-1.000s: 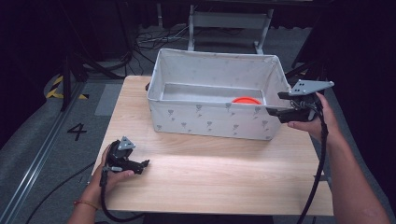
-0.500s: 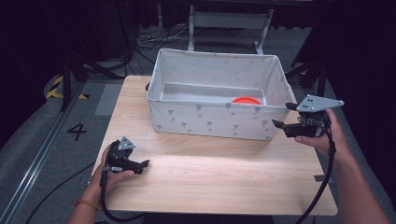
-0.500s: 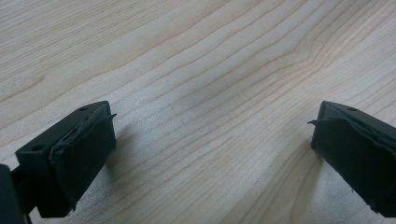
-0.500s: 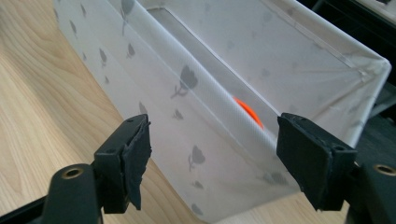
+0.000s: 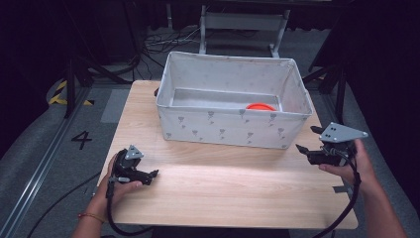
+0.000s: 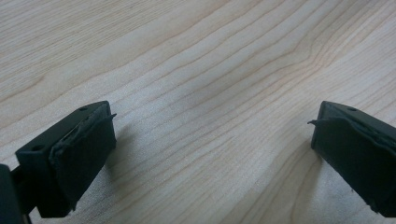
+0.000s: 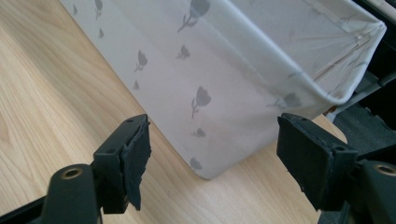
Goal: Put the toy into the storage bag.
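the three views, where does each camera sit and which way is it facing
High view: above the person's side, looking forward and down on the wooden table and fabric bin; both forearms, the left gripper and right gripper show.
Left gripper view: rides the left gripper, looking down at bare table wood between its open black fingers.
Right gripper view: rides the right gripper, facing the bin's near corner between its open fingers.
Shared: the high and right gripper views both show the bin; all show the table.
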The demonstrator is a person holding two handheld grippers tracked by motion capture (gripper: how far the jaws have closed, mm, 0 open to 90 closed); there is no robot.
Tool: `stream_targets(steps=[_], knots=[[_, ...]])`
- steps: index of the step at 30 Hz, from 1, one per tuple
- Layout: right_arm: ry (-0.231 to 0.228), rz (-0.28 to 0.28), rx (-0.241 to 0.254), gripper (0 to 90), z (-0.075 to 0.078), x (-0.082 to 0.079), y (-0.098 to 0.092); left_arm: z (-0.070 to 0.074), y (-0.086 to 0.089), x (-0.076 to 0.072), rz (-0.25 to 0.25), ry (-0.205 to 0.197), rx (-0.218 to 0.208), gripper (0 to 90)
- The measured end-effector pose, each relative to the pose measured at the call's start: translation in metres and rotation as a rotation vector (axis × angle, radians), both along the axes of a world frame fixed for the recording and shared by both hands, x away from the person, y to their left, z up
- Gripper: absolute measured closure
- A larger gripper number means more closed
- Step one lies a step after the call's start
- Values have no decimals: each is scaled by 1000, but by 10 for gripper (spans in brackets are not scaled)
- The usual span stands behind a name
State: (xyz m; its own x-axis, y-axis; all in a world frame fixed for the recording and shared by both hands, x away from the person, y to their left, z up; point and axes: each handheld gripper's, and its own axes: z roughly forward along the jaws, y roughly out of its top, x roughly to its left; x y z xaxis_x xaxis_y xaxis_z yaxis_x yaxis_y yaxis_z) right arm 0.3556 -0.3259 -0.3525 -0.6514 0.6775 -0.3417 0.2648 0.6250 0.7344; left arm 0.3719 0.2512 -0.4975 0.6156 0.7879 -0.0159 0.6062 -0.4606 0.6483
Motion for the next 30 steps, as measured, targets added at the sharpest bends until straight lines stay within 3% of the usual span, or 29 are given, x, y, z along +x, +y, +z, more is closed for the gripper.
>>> stream_targets(steps=[10,30], knots=[[17,0,-50,257,-27,-10,-1,0,0,0,2,0,1,2],[140,-60,4,232,-87,-20,-22,0,0,0,4,-3,0,2]])
